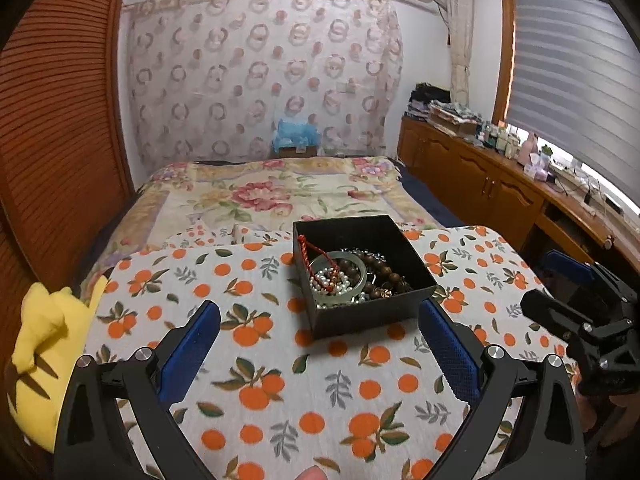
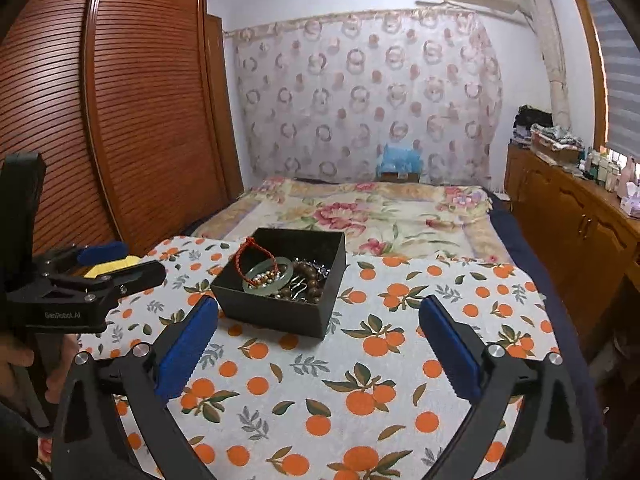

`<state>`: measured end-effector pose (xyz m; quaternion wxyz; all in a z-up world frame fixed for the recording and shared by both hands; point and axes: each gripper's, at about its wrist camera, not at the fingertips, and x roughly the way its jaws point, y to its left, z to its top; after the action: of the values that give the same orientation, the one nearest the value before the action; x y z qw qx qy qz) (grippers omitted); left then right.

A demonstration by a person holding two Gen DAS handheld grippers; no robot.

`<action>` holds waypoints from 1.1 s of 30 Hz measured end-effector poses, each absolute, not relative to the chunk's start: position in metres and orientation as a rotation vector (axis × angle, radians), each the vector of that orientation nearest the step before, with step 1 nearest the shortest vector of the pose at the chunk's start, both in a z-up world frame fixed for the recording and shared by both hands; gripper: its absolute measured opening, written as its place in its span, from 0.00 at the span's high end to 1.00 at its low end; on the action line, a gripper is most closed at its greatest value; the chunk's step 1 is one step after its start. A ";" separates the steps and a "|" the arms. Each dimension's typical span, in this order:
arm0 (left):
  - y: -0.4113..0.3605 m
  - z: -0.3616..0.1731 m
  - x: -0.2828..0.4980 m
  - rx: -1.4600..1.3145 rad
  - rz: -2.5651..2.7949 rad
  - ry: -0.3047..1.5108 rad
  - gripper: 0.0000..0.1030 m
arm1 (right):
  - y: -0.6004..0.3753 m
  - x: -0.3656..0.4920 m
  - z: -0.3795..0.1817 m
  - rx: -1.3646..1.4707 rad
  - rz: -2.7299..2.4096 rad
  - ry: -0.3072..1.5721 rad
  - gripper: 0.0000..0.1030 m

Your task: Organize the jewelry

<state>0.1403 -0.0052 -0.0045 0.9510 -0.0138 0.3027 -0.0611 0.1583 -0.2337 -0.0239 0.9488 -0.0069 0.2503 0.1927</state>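
Observation:
A black open box (image 1: 372, 314) (image 2: 276, 312) stands on the orange-print table (image 1: 280, 392) (image 2: 360, 384). Inside lie a pale green bangle (image 1: 362, 270) (image 2: 264, 270), a red cord bracelet (image 1: 306, 250) (image 2: 240, 258), pearl beads (image 1: 336, 282) and brown wooden beads (image 1: 390, 274) (image 2: 310, 276). My left gripper (image 1: 320, 316) is open and empty, just in front of the box; it also shows at the left of the right wrist view (image 2: 108, 262). My right gripper (image 2: 318, 312) is open and empty, the box near its left finger; it also shows at the right of the left wrist view (image 1: 560, 284).
A yellow plush toy (image 1: 44, 356) lies off the table's left edge. A bed with a floral cover (image 1: 264, 196) (image 2: 372, 212) lies beyond the table. A wooden wardrobe (image 2: 120, 120) stands left, a cluttered wooden cabinet (image 1: 500, 184) (image 2: 576, 216) right.

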 end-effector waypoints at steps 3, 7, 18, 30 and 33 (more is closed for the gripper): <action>-0.004 -0.003 0.127 -0.009 -0.094 0.600 0.07 | -0.237 0.148 -0.017 -0.005 0.374 0.493 0.02; -0.004 0.002 0.111 0.012 -0.083 0.566 0.07 | -0.244 0.134 -0.010 0.019 0.350 0.464 0.02; 0.010 0.005 0.076 -0.014 -0.022 0.543 0.07 | -0.257 0.109 -0.009 0.023 0.280 0.450 0.02; 0.020 -0.005 0.060 -0.013 0.008 0.551 0.07 | -0.263 0.100 -0.021 0.035 0.269 0.469 0.02; 0.020 -0.005 0.059 -0.013 0.009 0.549 0.07 | -0.263 0.099 -0.021 0.035 0.268 0.468 0.02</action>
<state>0.0591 0.0199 -0.0053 0.9626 -0.0063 0.2709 0.0047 0.0993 -0.2628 -0.0206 0.9637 0.0170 0.2313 0.1325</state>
